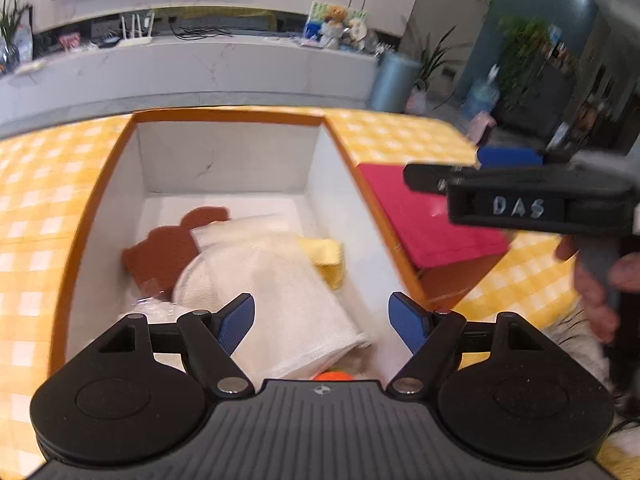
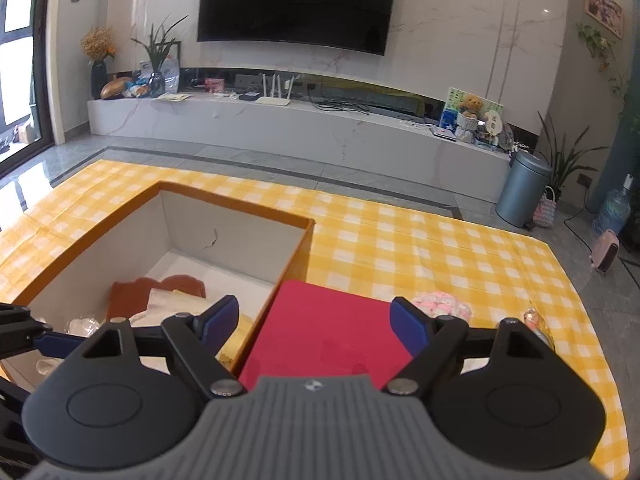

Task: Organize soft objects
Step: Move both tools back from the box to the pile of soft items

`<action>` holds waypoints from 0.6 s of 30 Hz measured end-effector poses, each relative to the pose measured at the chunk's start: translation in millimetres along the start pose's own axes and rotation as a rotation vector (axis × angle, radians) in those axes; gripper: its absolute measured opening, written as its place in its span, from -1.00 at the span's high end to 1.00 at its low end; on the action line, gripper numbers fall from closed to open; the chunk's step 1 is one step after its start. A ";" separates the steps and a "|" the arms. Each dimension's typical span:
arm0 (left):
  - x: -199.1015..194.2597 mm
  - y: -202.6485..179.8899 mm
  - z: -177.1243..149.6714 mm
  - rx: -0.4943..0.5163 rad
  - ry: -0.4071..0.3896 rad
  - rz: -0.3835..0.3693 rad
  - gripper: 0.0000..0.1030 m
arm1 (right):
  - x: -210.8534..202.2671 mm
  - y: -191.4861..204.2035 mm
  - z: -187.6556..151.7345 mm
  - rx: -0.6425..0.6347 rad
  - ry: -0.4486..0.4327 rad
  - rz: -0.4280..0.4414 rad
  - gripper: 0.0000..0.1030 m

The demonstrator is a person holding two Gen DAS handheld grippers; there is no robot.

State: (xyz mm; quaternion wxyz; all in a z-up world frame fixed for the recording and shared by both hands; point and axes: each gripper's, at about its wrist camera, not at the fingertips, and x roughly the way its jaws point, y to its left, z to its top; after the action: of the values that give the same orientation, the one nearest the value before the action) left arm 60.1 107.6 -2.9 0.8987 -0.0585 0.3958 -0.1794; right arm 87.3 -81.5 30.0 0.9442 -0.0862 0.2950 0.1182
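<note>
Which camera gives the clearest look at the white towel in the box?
The left wrist view: the white towel lies nearly whole below the open left gripper. In the right wrist view only a strip of it shows behind the fingers.

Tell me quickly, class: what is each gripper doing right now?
Left gripper: open, holding nothing, over the orange box.
Right gripper: open, holding nothing, above the red cloth.

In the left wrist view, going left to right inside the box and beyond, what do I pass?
Brown cloth → white towel → yellow cloth → box's right wall → red lid → right gripper.
</note>
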 end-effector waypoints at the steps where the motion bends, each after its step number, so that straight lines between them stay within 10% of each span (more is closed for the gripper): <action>1: -1.6 2.9 1.1 -0.021 -0.006 -0.028 -0.74 | -0.5 -0.2 0.4 0.002 -0.002 -0.003 -0.59; 18: -37.4 -16.8 22.1 -0.002 -0.217 0.165 -0.74 | -24.3 -16.2 -5.1 0.027 -0.012 0.006 -0.59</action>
State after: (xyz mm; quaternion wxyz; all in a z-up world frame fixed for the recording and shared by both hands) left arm 48.4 105.0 42.1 0.9480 -0.0455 0.2997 -0.0970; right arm 69.6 -102.4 41.4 0.9467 -0.0720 0.2912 0.1176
